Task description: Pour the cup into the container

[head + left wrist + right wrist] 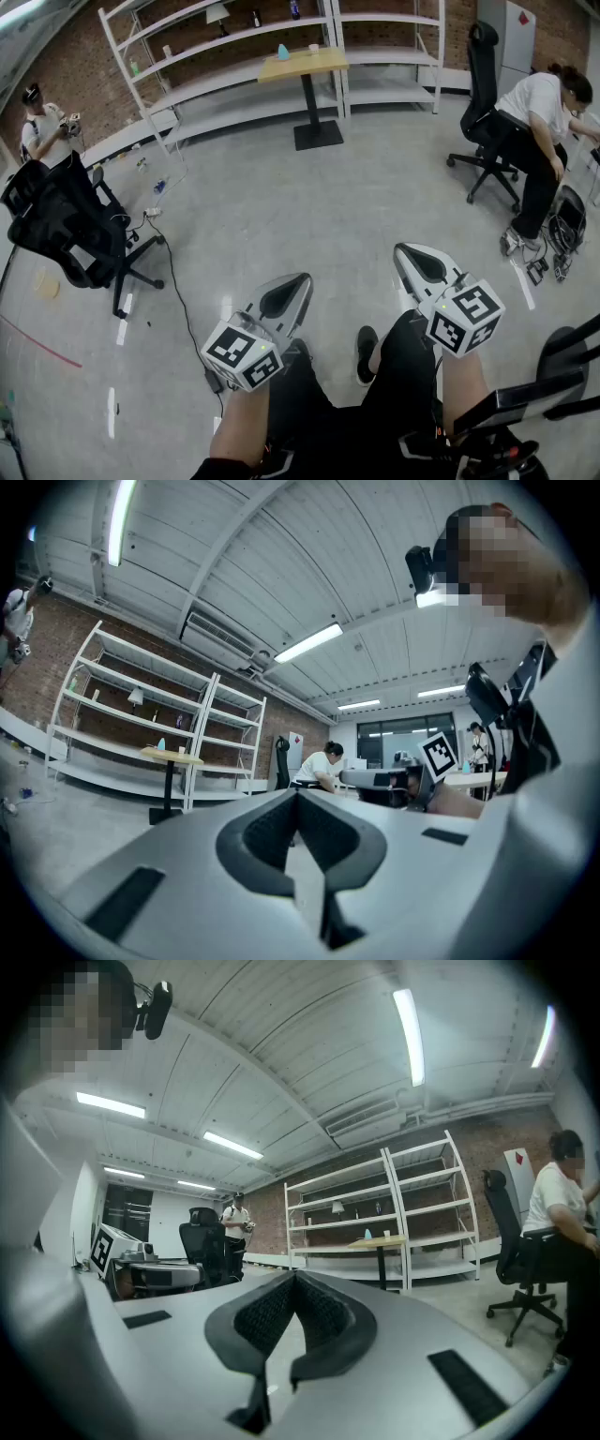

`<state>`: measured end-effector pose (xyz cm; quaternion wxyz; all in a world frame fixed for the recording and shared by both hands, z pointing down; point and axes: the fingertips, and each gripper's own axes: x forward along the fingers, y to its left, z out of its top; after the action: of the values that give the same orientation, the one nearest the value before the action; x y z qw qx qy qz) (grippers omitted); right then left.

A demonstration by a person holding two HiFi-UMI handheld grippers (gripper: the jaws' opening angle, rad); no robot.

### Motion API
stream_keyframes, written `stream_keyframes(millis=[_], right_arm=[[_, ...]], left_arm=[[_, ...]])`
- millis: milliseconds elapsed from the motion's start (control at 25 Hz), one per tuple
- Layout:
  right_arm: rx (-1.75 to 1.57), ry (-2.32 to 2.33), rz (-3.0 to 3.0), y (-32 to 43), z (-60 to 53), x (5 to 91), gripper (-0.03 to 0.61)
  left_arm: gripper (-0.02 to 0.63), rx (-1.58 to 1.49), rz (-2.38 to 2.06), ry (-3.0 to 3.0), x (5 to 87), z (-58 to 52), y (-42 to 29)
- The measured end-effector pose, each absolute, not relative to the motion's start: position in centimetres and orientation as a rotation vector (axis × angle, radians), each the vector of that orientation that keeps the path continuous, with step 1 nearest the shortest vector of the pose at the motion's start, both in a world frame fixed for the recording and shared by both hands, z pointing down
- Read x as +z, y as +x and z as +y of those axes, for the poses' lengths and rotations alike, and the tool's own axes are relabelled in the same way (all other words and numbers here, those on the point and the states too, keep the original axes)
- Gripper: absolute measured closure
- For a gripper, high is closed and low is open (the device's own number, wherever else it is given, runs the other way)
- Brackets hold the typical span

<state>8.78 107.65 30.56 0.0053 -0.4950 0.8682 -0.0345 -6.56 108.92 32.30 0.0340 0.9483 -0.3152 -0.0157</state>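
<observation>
The left tool [298, 281], low and left of centre, and the right tool [403, 250], low and right of centre, are both pinched narrow with nothing between their jaws. The white cup [313, 48] stands on the small wooden counter [302, 66] at top centre, beside a blue object [283, 52] and well apart from both tools.

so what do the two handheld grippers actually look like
The left gripper and right gripper are smooth pale grey shells tapering to a point. Each has black textured pads lining a teardrop-shaped hollow. The left cube and right cube are white with black square markers. The person wears black trousers, and no sleeves show on the forearms.
</observation>
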Motion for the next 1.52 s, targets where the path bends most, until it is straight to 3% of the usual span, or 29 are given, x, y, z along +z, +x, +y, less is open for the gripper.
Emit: stream_keyframes(millis=[1000,1520], right_arm=[[-0.116,-1.537,2.732,7.8,105.1,31.2,0.578],[-0.229,-1.535,2.738,8.1,97.0,34.3,0.577]], left_arm=[[0.621,-0.051,-0.991,2.883,33.7,106.0,-7.3],[0.621,0.015,-1.001,2.801,36.5,97.7,-7.5]])
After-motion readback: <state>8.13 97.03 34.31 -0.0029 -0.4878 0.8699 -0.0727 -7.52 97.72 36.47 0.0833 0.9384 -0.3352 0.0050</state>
